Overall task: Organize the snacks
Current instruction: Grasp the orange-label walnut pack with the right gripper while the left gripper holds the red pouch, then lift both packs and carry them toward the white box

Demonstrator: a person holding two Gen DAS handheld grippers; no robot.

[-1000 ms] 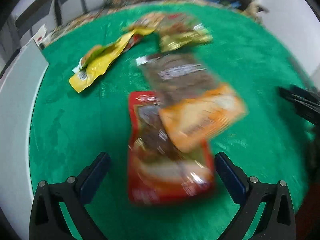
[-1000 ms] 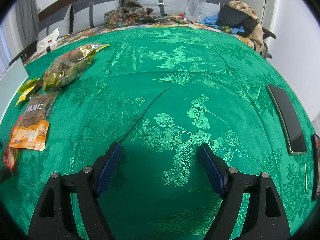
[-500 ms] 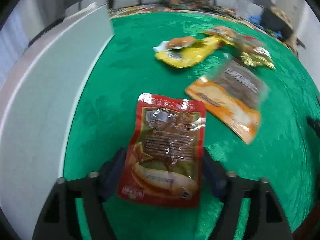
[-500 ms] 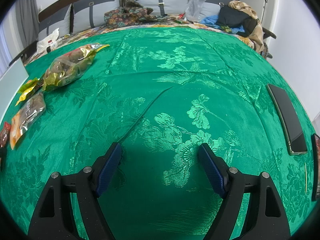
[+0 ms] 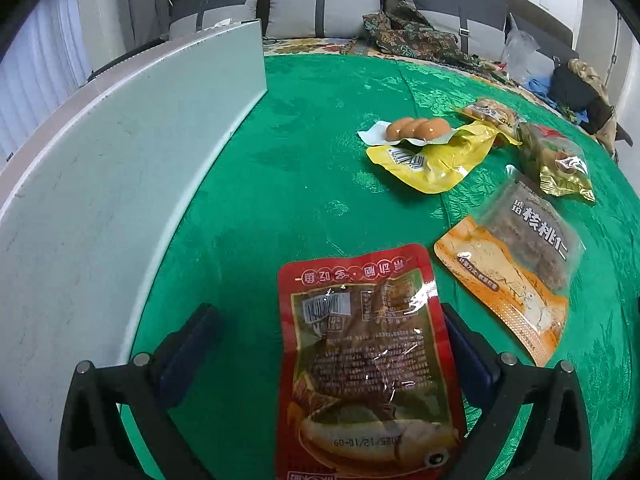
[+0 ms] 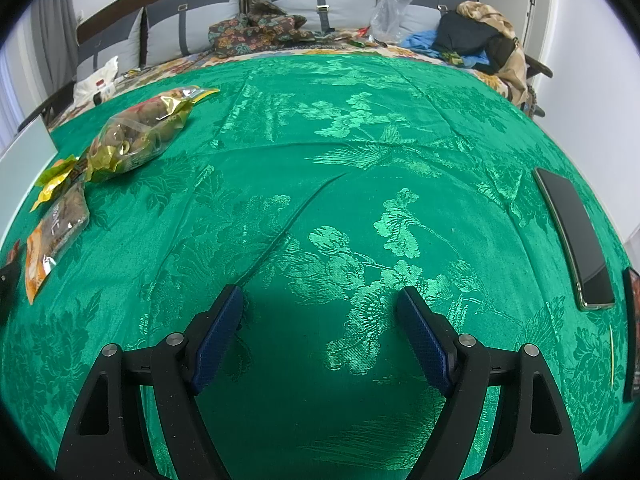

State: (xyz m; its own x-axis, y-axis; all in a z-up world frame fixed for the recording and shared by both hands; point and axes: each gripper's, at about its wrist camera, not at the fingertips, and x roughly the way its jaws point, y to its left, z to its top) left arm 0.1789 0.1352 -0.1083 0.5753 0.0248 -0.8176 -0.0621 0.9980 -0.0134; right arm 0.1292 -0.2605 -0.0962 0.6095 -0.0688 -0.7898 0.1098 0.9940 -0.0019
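Glossy red snack pouch [image 5: 370,364], crinkled (barcode up), apparently between left gripper [image 5: 332,344] fingers.

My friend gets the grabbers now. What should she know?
Left tool: open, its fingers either side of the red snack pouch; whether it is lifted is unclear.
Right tool: open, holding nothing, over bare green cloth.
Orange walnut pack, yellow pouch, egg pack and gold-trimmed bag lie loose, right of the white box.
Done: nothing visibly sorted.
Left: probably all the snacks.
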